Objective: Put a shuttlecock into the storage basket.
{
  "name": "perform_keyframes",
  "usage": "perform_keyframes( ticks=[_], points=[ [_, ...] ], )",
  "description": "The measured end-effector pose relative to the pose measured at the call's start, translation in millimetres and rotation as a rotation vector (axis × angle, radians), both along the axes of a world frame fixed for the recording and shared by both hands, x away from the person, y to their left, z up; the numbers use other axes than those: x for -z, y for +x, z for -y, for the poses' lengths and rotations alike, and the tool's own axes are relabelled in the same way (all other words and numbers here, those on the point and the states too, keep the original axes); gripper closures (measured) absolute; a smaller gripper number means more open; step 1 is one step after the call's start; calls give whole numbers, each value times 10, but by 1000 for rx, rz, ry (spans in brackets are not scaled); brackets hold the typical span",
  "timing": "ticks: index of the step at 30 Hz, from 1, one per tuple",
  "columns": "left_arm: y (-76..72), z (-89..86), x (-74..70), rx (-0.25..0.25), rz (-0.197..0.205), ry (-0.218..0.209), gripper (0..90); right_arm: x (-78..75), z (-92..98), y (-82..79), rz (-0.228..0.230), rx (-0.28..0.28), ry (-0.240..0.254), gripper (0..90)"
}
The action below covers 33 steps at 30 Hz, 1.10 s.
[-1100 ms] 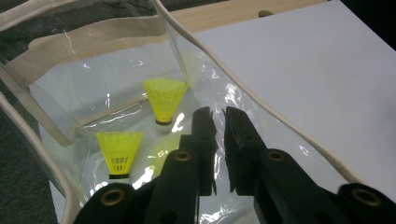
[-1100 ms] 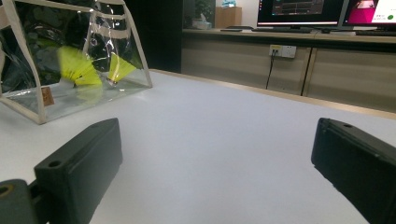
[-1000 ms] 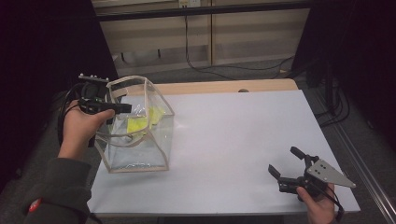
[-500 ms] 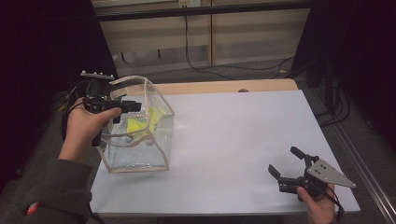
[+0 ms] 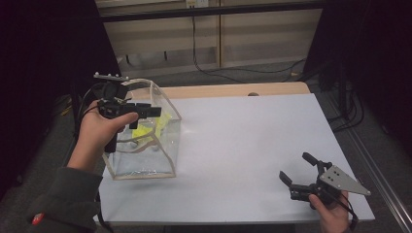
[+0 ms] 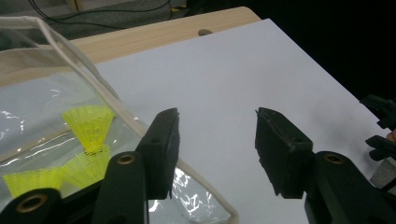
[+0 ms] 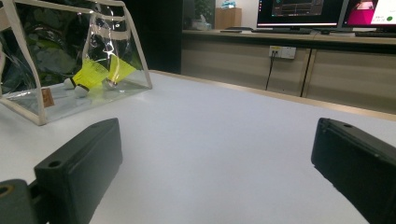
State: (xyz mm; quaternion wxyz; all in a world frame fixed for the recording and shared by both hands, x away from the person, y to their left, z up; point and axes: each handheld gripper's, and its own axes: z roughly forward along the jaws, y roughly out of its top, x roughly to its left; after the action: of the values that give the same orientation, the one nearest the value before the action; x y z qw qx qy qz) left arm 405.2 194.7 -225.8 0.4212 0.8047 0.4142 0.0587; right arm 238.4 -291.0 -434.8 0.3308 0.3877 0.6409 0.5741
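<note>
- Shuttlecocks (image 5: 145, 128), yellow, lie inside the clear pouch (image 5: 145, 160) at the table's (image 5: 252, 145) nine o'clock side.
- Left gripper (image 5: 153, 111) hovers above the pouch's open rim; its fingers (image 6: 161, 149) have just been opening, nothing between them.
- Right gripper (image 5: 299, 170) sits at five o'clock, fingers (image 7: 79, 172) wide apart, empty.

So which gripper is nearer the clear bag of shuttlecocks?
Left. The left gripper is over the clear bag's top; the right gripper is across the table at its near right corner.
</note>
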Motion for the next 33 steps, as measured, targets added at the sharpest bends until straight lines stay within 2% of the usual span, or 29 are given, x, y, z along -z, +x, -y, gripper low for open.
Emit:
perform_keyframes(
  ticks=[11,18,23,33],
  points=[
    [-66,172,31,52,0,-29,351,-1,-5,1,2,0,-6,18],
    [-107,274,53,76,10,-25,295,-3,2,1,2,0,-1,18],
    [-120,351,99,92,8,-40,265,-4,9,2,3,0,-4,18],
    [-159,486,175,135,15,-44,245,-5,14,0,2,4,-1,18]
  ],
)
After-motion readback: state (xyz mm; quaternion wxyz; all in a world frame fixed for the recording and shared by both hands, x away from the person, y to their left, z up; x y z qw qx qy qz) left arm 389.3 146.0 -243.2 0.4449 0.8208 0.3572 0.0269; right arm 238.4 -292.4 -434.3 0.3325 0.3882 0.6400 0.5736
